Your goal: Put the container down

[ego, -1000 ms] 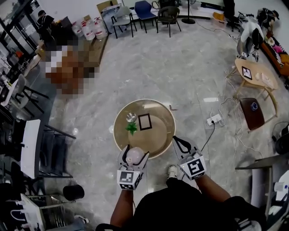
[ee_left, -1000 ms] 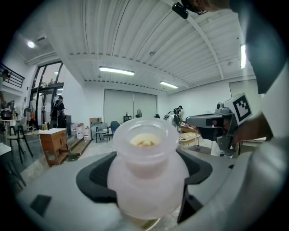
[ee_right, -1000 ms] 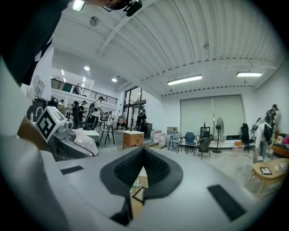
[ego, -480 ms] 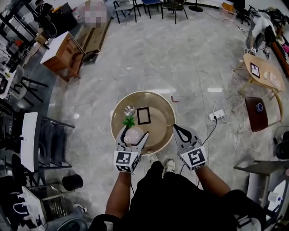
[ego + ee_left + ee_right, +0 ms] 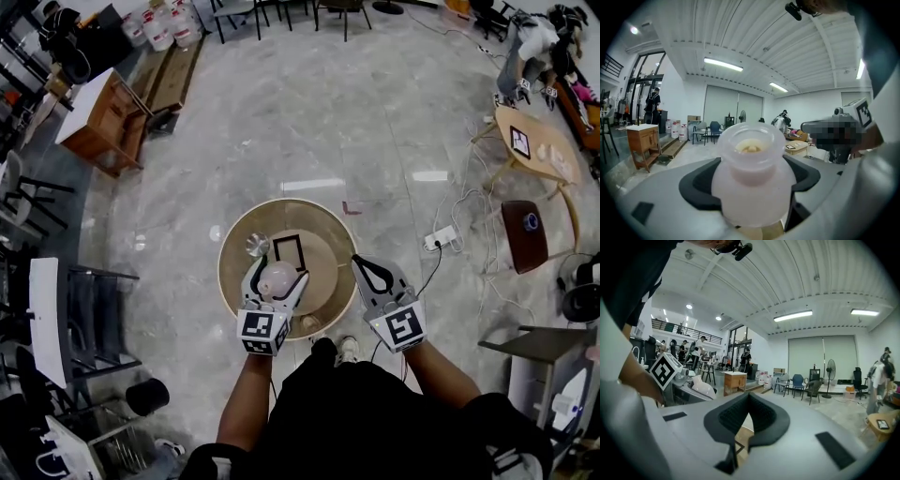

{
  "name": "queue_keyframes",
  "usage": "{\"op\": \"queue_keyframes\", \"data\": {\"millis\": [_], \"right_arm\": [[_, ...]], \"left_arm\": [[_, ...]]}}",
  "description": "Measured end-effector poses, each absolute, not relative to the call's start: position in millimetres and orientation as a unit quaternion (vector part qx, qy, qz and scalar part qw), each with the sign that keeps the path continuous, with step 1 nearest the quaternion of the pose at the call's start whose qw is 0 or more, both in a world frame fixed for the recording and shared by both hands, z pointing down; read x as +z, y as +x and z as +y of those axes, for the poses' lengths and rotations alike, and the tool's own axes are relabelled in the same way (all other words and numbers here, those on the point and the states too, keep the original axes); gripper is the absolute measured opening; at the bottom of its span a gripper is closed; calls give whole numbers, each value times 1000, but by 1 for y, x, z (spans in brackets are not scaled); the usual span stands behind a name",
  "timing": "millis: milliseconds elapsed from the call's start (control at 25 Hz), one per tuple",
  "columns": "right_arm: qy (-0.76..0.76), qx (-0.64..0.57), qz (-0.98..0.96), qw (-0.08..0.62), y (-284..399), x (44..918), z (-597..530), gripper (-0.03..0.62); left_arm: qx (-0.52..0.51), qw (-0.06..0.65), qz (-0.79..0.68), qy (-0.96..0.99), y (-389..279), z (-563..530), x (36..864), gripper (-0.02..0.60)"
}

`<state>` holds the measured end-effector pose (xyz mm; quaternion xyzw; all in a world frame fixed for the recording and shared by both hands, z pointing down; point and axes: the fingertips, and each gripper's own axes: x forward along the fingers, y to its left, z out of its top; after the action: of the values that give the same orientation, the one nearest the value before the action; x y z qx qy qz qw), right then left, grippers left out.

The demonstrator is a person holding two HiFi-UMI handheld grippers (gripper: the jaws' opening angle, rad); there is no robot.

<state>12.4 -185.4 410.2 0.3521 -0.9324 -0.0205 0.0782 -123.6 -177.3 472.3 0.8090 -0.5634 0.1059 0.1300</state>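
The left gripper (image 5: 277,280) pinches a translucent pale-pink, round-bellied, wide-mouthed container (image 5: 752,180); the right gripper (image 5: 746,401) is pressed together, empty

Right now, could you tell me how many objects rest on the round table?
2: a clear glass item toward the table's left edge, and a black square frame beside it, nearer the centre. The left gripper and its container may hide others.

Head view sits up top and looks almost straight down at the round table (image 5: 328,230), from well above. The left gripper view and right gripper view ride low behind their own jaws and face roughly level across the room. The left one is jammed right up against the container (image 5: 754,183). All three catch the wooden cabinet (image 5: 94,127).
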Motion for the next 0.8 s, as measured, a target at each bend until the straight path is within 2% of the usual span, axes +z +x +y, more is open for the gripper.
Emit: {"op": "queue_keyframes", "data": {"millis": [440, 560, 720, 800], "right_arm": [[374, -2, -922, 98, -14, 462, -222, 0], [377, 19, -921, 102, -9, 490, -223, 0], [376, 24, -915, 144, 5, 535, -214, 0], [413, 57, -900, 129, 18, 554, -218, 0]], "left_arm": [[149, 148, -520, 828, -126, -235, 566, 413], [158, 153, -523, 823, -121, -254, 601, 413], [161, 160, -532, 816, -110, -281, 653, 413], [158, 156, -541, 811, -105, -298, 677, 413]]}}
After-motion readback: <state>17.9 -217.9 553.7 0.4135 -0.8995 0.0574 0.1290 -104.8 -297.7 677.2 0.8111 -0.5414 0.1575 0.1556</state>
